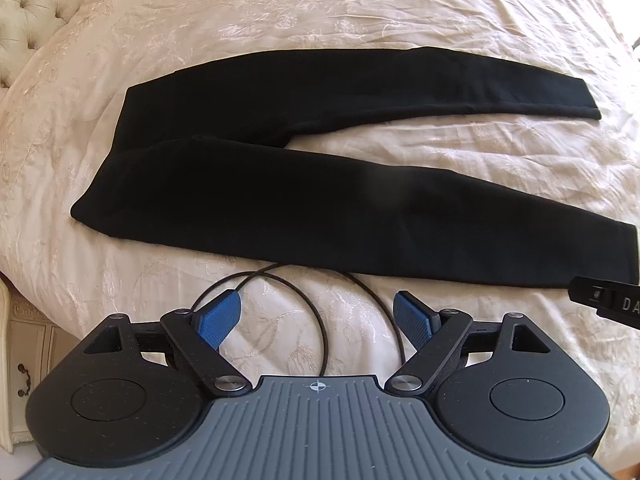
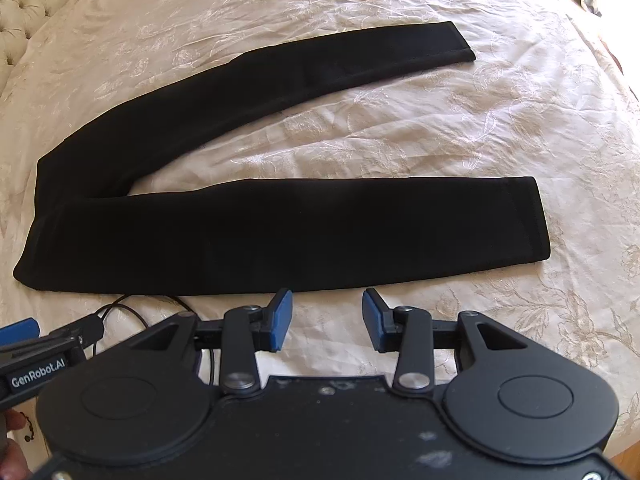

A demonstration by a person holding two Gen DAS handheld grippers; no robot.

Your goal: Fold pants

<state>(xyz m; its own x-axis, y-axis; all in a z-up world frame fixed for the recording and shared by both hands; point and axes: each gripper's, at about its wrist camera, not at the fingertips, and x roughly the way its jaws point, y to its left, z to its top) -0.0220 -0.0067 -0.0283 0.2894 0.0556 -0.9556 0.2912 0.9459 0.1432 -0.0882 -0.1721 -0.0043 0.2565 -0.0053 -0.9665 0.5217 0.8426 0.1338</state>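
Black pants (image 1: 320, 200) lie flat on a cream bedspread, waistband at the left, both legs spread apart toward the right in a V. They also show in the right wrist view (image 2: 280, 236). My left gripper (image 1: 318, 304) is open and empty, hovering just short of the near leg's lower edge. My right gripper (image 2: 327, 304) is open and empty, just short of the near leg's edge, near the cuff (image 2: 536, 220). The far leg's cuff (image 2: 460, 44) lies farther back on the right.
A black cable (image 1: 320, 312) loops on the bedspread (image 1: 440, 152) under the left gripper. A tufted headboard (image 1: 36, 4) stands at the left. A cream nightstand (image 1: 24, 360) is at the lower left. The other gripper's body (image 2: 36, 364) shows at the left edge.
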